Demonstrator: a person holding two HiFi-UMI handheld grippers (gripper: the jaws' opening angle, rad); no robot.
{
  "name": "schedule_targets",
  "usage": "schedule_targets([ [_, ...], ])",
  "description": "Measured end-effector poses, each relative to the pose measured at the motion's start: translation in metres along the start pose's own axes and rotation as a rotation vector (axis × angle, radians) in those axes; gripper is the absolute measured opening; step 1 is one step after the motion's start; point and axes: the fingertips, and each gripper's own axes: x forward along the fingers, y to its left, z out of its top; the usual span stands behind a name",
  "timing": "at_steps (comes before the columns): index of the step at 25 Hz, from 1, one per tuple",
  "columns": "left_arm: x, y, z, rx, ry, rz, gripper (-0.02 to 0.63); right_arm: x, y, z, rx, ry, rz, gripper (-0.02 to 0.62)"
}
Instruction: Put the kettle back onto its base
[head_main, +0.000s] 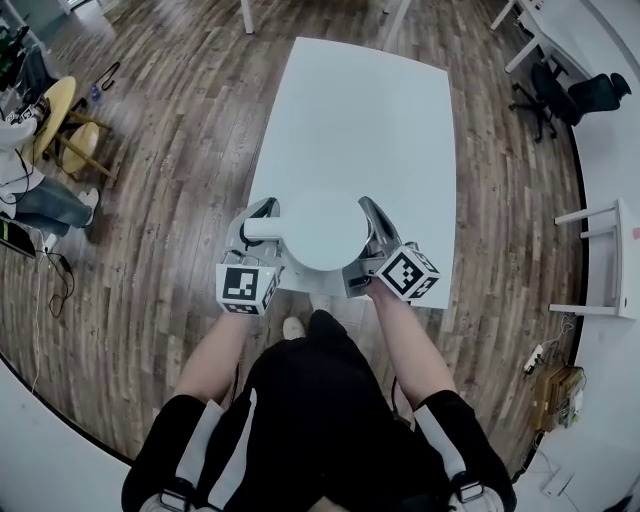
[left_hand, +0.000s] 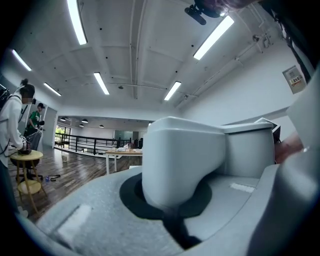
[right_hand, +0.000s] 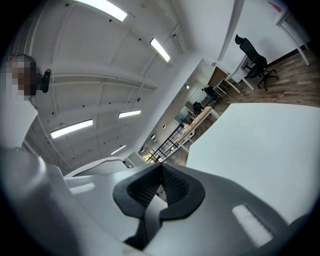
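A white kettle (head_main: 322, 230) stands near the front edge of the white table (head_main: 360, 120), seen from above, its handle (head_main: 262, 228) pointing left. My left gripper (head_main: 264, 224) is shut on that handle. In the left gripper view the thick white handle (left_hand: 182, 165) fills the space between the jaws of the left gripper (left_hand: 176, 210). My right gripper (head_main: 368, 218) sits against the kettle's right side, shut. In the right gripper view the ribbed pads (right_hand: 172, 185) of the right gripper (right_hand: 161, 189) meet with nothing between them. No base shows apart from the kettle.
The table (right_hand: 260, 145) stretches away beyond the kettle. Wooden floor surrounds it. A yellow stool (head_main: 65, 125) and a seated person (head_main: 45, 200) are at the left. Black office chairs (head_main: 570, 95) and white desks (head_main: 600, 250) stand at the right.
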Motion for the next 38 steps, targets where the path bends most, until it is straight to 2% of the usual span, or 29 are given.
schedule_targets([
  [8,0.002,-0.005,-0.008,0.0,-0.012,-0.024,0.0,0.003,-0.008,-0.002,-0.002,0.018,-0.002,0.0],
  [13,0.0,0.004,-0.014,-0.023,0.002,0.004,0.0,0.009,-0.007,-0.007,-0.008,0.03,-0.008,0.0],
  [22,-0.008,0.009,-0.028,-0.047,0.003,0.001,0.0,0.01,-0.007,-0.024,-0.013,0.071,-0.003,0.0],
  [38,-0.015,0.008,-0.043,-0.04,0.014,-0.032,0.0,0.011,-0.011,-0.038,-0.009,0.089,-0.008,0.0],
])
